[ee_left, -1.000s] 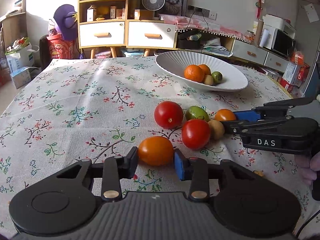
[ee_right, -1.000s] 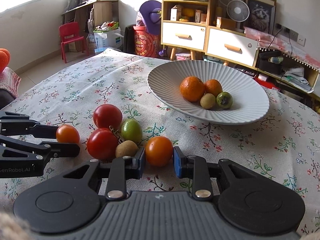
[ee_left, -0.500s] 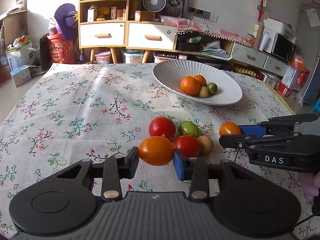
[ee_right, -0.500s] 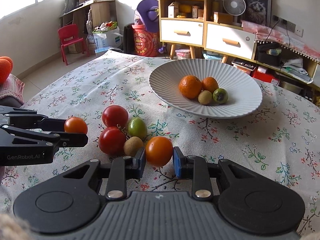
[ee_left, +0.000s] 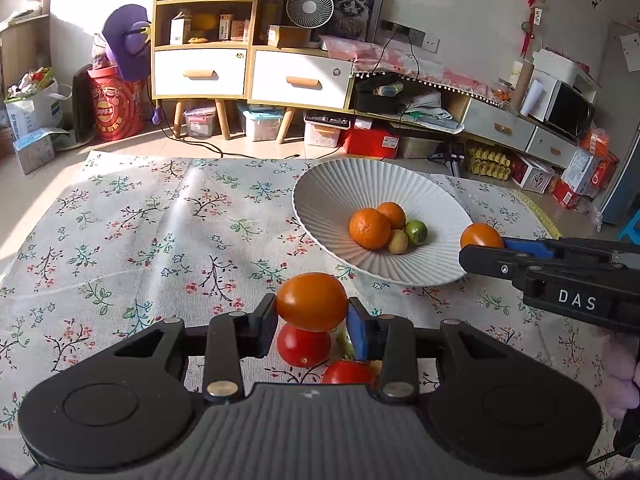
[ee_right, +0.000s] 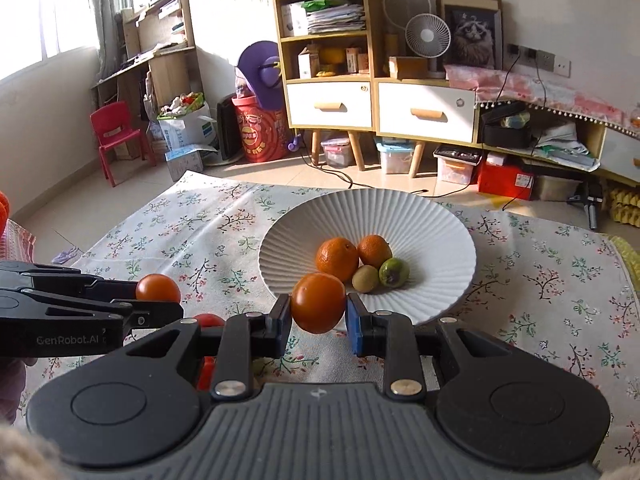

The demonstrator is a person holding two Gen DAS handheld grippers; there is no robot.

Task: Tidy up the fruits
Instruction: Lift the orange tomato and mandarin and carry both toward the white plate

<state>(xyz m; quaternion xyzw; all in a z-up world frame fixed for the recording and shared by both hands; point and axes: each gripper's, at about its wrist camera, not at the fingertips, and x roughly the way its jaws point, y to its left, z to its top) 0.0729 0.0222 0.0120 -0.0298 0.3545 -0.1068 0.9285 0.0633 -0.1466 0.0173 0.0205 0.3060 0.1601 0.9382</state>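
Note:
My left gripper [ee_left: 312, 314] is shut on an orange tomato [ee_left: 311, 302] and holds it above the table, short of the white ribbed bowl [ee_left: 336, 188]. My right gripper [ee_right: 318, 316] is shut on another orange tomato [ee_right: 318, 302] at the bowl's near rim [ee_right: 400, 204]. The bowl holds two oranges [ee_left: 370, 228], a kiwi [ee_left: 399, 241] and a green fruit [ee_left: 416, 232]. Two red tomatoes [ee_left: 303, 345] and a green fruit lie on the cloth under my left gripper, partly hidden. The right gripper also shows in the left wrist view [ee_left: 482, 242], and the left gripper in the right wrist view [ee_right: 158, 294].
The table wears a floral cloth [ee_left: 140, 224]. Beyond its far edge stand a wooden drawer cabinet [ee_left: 248, 68], storage boxes on the floor, a red bin [ee_left: 116, 108] and a red child's chair [ee_right: 114, 136].
Both grippers have lifted their orange tomatoes off the cloth and carried them up and forward toward the bowl. The loose fruits on the cloth have stayed put.

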